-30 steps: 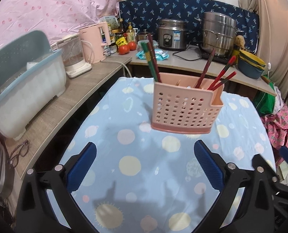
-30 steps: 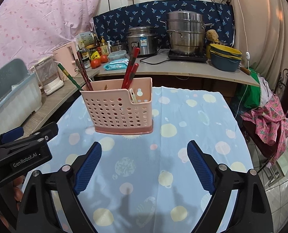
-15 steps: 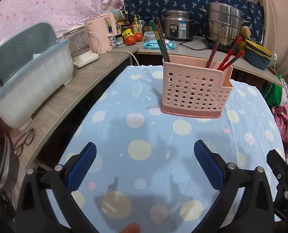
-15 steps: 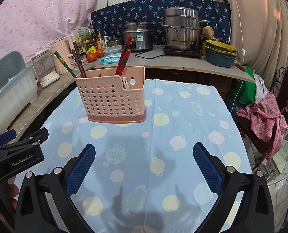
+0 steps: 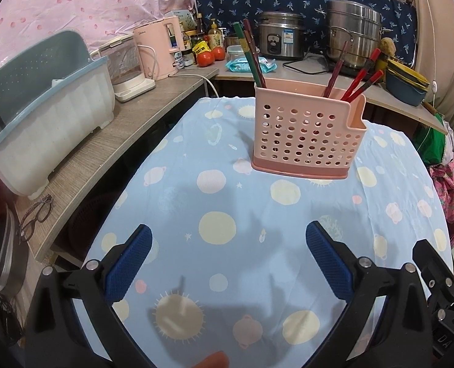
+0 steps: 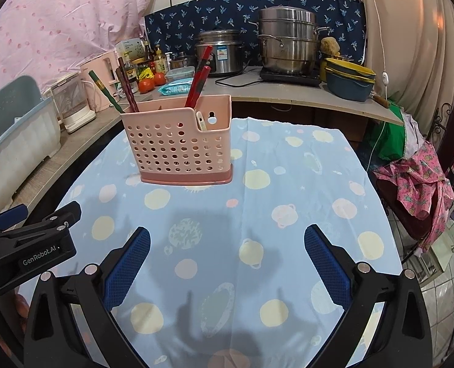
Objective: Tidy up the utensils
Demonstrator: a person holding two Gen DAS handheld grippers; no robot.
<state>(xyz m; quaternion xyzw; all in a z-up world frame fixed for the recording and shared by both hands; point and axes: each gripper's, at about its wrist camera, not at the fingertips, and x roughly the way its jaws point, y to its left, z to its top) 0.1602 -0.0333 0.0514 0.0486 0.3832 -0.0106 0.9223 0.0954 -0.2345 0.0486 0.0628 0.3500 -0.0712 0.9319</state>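
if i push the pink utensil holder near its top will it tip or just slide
The utensil holder looks like thin, hole-riddled plastic, so it is probably light. It stands tall on a narrow base, and the chopsticks lean high above its rim, so a high push may tip it. The tablecloth could bunch rather than let it slide.

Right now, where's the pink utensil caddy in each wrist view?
Left wrist: pink utensil caddy sits upper centre-right on the blue tablecloth, chopsticks sticking up from it.
Right wrist: the caddy is upper centre-left, with the left gripper at the lower left edge.
Shared landmark: the stacked steel steamer pot on the counter behind.
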